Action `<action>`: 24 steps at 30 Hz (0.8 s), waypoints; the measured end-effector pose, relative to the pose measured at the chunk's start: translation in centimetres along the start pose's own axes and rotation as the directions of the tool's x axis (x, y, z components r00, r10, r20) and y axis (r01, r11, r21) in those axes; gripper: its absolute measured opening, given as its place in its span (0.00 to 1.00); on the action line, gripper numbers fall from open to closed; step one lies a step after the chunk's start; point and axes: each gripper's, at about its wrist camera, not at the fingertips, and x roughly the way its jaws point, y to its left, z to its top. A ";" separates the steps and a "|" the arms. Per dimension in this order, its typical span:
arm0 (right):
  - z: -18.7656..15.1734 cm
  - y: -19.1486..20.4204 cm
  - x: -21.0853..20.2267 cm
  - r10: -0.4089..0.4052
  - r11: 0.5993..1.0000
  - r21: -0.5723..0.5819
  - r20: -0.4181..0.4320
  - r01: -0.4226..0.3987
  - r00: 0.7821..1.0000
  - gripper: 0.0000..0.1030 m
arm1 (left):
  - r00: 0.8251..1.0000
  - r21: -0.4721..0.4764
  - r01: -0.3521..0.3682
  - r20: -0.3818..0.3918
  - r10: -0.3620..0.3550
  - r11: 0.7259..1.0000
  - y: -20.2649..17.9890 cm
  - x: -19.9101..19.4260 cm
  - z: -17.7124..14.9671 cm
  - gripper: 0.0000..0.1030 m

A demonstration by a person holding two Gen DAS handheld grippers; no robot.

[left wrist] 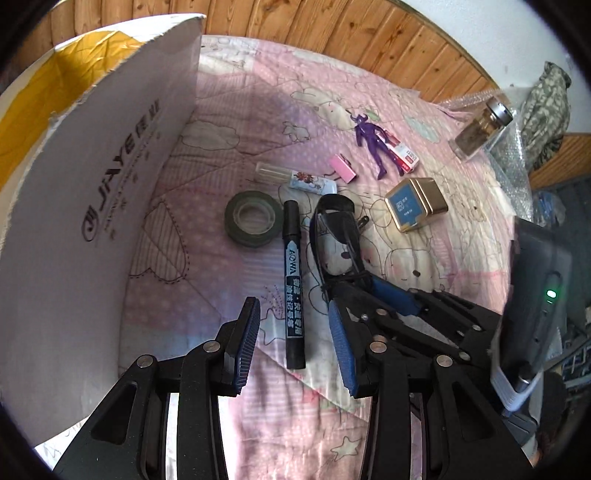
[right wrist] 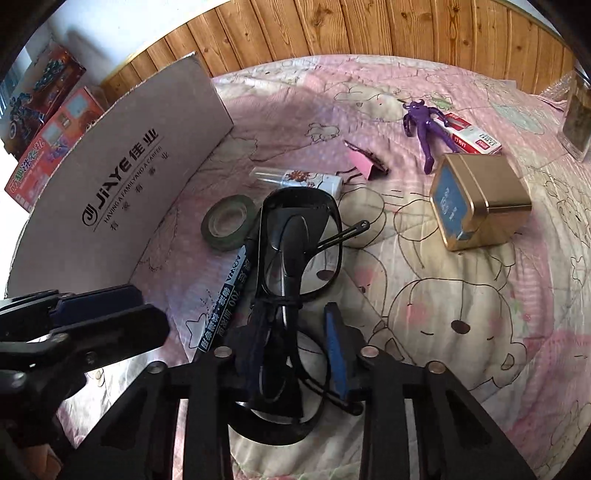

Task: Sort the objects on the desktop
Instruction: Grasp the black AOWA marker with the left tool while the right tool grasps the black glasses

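Note:
Black-framed glasses [right wrist: 301, 243] lie folded on the pink quilt, their near end between the fingers of my right gripper [right wrist: 291, 332], which stands open around them; they also show in the left wrist view [left wrist: 338, 236]. A black AOWA marker [left wrist: 293, 284] lies between the fingers of my open left gripper [left wrist: 295, 332], which hovers over its near end. A grey-green tape roll [left wrist: 253, 219], a small spray bottle [left wrist: 299, 179], a pink binder clip [left wrist: 343, 168], a purple toy figure [left wrist: 373, 144], a red and white box [left wrist: 404, 153] and a gold tin [left wrist: 415, 203] lie farther off.
A big white JIAYE cardboard box [left wrist: 92, 206] stands at the left, its wall close to my left gripper. A glass jar [left wrist: 482, 129] and bubble wrap [left wrist: 513, 155] sit at the far right. Wooden panelling [right wrist: 351, 29] backs the quilt. Toy boxes [right wrist: 48, 122] stand behind the cardboard box.

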 end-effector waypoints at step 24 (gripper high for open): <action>-0.9 -4.2 -4.2 0.025 0.998 0.056 0.111 -0.031 0.993 0.17 | 0.998 0.004 0.021 0.051 -0.021 1.000 -0.1 1.4 -0.5 0.13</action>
